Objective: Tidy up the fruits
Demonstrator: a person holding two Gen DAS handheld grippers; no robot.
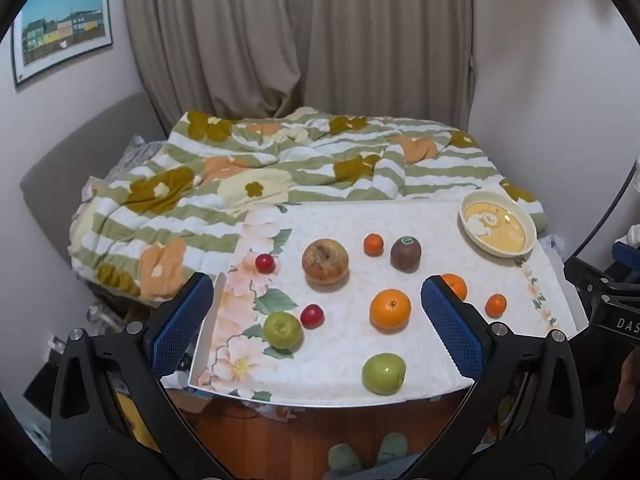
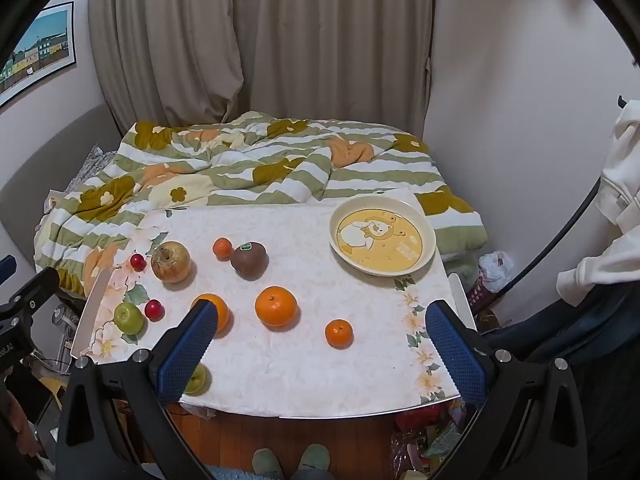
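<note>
Several fruits lie loose on a white floral table. In the left wrist view: a brownish apple, a kiwi, a large orange, two green apples, two red cherries and small tangerines. A yellow plate sits empty at the back right. My left gripper is open above the table's front. My right gripper is open above the front, near an orange and a tangerine.
A bed with a green-striped floral quilt lies right behind the table. Beige curtains hang behind it. Wood floor and my slippers show below the front edge. Bags and clutter sit to the table's right.
</note>
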